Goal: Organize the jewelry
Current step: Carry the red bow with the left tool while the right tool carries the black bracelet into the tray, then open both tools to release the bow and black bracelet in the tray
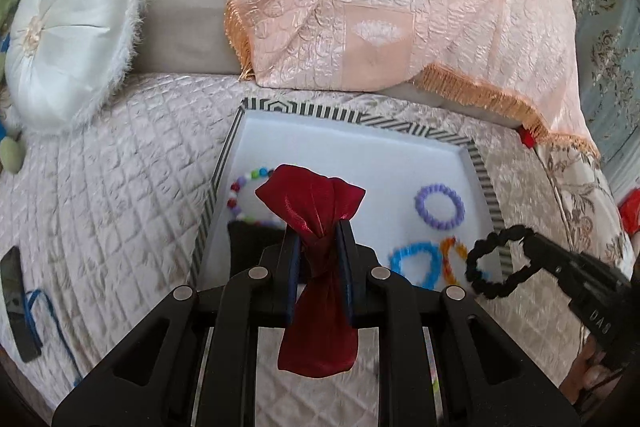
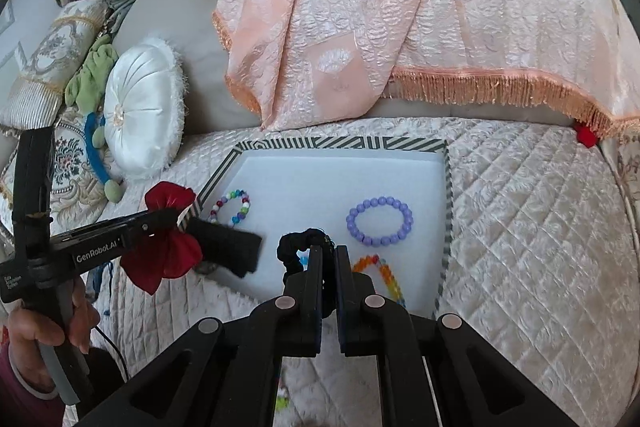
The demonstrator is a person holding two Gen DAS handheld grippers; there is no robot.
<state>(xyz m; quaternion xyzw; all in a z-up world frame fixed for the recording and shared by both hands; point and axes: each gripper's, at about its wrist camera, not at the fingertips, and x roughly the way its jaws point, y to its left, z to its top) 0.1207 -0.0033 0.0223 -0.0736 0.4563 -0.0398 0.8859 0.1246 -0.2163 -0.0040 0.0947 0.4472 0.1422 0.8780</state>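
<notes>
My left claw point(image 1: 318, 247) pinches the red pouch point(image 1: 316, 227) at centre frame; my right claw point(image 2: 329, 259), nearly shut, holds the black bracelet point(image 2: 298, 251) over the tray point(image 2: 340, 145). Next, I judge, bracelet into pouch.

A shiny red pouch point(image 1: 318, 227), cinched at the middle, stands upright at the centre of the left wrist view. A black beaded bracelet point(image 1: 494, 261) hangs as an open loop at lower right. On the white tray point(image 2: 340, 171) in mid-frame lie a purple bracelet point(image 2: 379, 221), a multicoloured one point(image 2: 232, 207) at left, an orange one point(image 2: 382, 273) and a blue one point(image 1: 414, 261).
</notes>
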